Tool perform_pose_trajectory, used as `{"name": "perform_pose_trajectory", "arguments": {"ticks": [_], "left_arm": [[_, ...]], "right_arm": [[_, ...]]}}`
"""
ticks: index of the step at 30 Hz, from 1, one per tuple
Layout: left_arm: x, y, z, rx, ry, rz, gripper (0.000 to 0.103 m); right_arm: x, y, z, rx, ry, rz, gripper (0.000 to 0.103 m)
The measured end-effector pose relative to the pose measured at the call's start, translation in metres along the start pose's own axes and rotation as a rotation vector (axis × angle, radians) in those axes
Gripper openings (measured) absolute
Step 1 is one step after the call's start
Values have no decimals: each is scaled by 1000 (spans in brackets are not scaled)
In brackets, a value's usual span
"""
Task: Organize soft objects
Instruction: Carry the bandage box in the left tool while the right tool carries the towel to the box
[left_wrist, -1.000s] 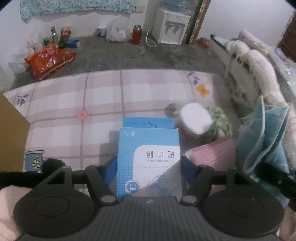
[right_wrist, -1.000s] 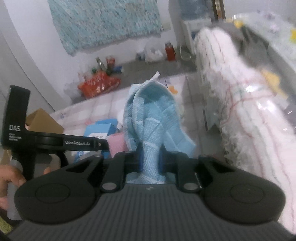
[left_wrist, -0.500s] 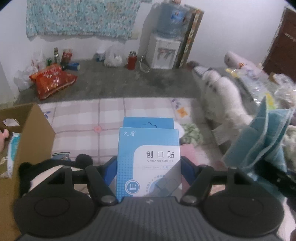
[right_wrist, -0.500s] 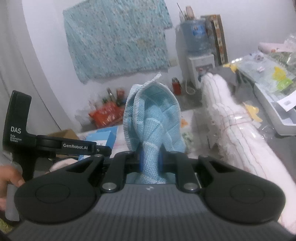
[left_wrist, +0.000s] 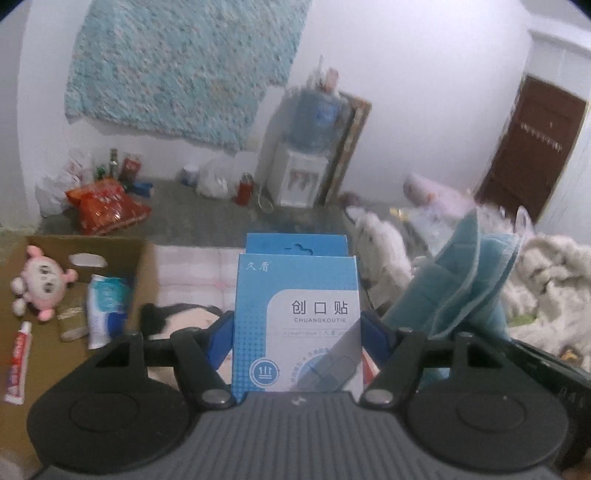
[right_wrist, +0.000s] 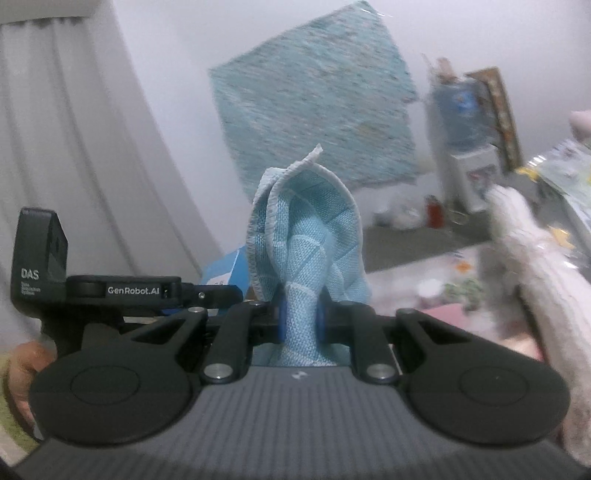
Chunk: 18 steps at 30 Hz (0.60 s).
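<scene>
My left gripper (left_wrist: 296, 325) is shut on a blue and white box of plasters (left_wrist: 296, 314), held upright and lifted above the bed. My right gripper (right_wrist: 300, 317) is shut on a folded light blue cloth (right_wrist: 306, 251), which stands up between the jaws; the cloth also shows in the left wrist view (left_wrist: 454, 288) to the right. A cardboard box (left_wrist: 144, 266) sits at the lower left and holds a pink plush toy (left_wrist: 42, 282), a tissue pack (left_wrist: 105, 306) and a toothpaste tube (left_wrist: 16, 362). A black and white plush (left_wrist: 177, 314) lies beside the box.
A pink checked bedsheet (left_wrist: 195, 269) lies ahead. A fluffy white blanket (left_wrist: 384, 254) and rumpled white bedding (left_wrist: 550, 280) lie to the right. A water dispenser (left_wrist: 303, 173), red snack bag (left_wrist: 107, 208) and bottles stand on the floor by the far wall.
Both grippers have risen and tilted up, each keeping its hold. The cardboard box and its contents have come into the left wrist view; the wall now fills the right wrist view.
</scene>
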<state>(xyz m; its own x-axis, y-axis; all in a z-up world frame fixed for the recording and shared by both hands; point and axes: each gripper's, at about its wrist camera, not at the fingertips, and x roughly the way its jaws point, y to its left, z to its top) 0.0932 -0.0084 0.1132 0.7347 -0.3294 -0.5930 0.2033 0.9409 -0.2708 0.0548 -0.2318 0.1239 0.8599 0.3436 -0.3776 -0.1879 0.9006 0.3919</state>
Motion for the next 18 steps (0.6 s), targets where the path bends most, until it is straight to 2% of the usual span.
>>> {"name": "perform_pose_trajectory", "arguments": {"ticks": [5, 10, 14, 18], "left_arm": [[-69, 40, 2, -56, -103, 41, 72], [-111, 87, 10, -119, -171, 129, 72], [-115, 124, 15, -152, -181, 191, 72], [-91, 175, 19, -206, -114, 208, 72]], "right_arm": [[-9, 53, 13, -20, -15, 142, 13], [21, 99, 22, -14, 25, 287, 13], [67, 131, 26, 16, 102, 381, 13], [121, 163, 19, 64, 202, 443, 13]]}}
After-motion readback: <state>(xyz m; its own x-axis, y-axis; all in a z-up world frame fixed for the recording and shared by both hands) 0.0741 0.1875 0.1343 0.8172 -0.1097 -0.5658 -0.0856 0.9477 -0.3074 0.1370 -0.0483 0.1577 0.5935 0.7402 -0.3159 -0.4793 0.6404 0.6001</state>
